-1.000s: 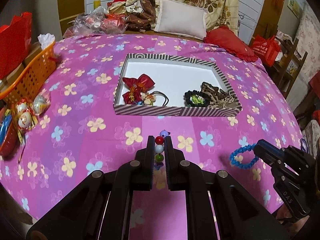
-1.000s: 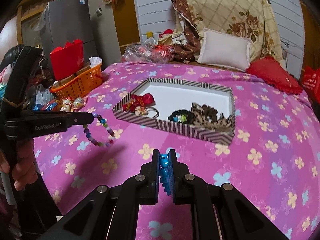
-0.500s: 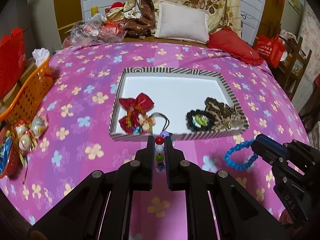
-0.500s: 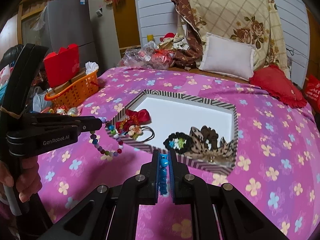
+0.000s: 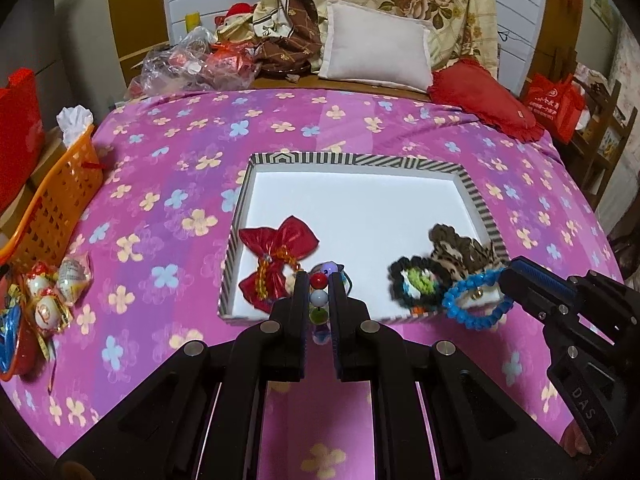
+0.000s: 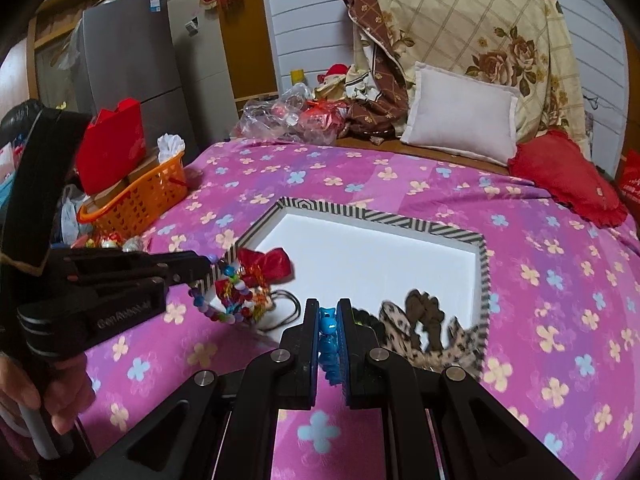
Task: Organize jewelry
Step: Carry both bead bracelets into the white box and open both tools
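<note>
Carrying jewelry to the striped box (image 5: 476, 194): left tool (image 5: 319, 294) is clamped on a multicolored bead bracelet (image 5: 319, 298) at lower center; right tool (image 6: 329, 322) is clamped on a blue bead bracelet (image 6: 328, 336). Both strands look light, limp and likely slippery; pinching across the beads suits them.

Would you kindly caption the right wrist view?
Right gripper carries a blue bracelet toward the striped tray.
</note>
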`<action>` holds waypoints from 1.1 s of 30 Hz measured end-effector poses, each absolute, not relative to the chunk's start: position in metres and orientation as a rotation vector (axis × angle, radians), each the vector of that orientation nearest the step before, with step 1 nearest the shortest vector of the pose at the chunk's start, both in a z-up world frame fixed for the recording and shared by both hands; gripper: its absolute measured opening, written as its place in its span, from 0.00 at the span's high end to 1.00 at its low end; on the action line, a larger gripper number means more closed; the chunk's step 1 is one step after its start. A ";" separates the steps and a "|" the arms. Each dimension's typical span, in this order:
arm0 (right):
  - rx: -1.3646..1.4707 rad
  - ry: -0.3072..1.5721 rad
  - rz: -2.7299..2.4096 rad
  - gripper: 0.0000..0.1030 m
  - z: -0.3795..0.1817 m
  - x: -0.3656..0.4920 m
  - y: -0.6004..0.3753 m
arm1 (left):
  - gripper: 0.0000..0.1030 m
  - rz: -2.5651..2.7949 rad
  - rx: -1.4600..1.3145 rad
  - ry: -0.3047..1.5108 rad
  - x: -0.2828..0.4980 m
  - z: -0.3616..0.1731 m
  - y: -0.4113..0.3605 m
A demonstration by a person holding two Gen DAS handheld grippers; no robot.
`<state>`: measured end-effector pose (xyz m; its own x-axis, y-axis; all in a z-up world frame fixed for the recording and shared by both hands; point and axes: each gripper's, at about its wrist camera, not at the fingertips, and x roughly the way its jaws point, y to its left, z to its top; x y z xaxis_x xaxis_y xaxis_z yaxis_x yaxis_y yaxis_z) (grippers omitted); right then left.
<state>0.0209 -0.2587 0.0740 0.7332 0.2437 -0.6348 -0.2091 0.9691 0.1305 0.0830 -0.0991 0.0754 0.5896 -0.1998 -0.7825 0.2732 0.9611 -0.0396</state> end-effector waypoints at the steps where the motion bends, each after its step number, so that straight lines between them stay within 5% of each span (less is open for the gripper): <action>1: 0.058 0.707 0.255 0.92 0.074 0.026 -0.257 | 0.92 -0.277 0.078 0.907 0.089 0.074 -0.100; 25: 0.141 0.884 0.166 0.92 -0.012 0.085 -0.271 | 0.92 -0.214 0.028 1.075 0.139 -0.007 -0.102; 28: 0.158 0.874 0.162 0.85 -0.011 0.079 -0.274 | 0.92 -0.198 0.038 1.059 0.136 -0.008 -0.101; 31: 0.163 0.853 0.158 0.71 -0.005 0.070 -0.275 | 0.83 -0.197 0.047 1.037 0.130 -0.005 -0.100; 33: 0.158 0.839 0.157 0.71 -0.001 0.063 -0.274 | 0.66 -0.194 0.048 1.022 0.126 -0.002 -0.098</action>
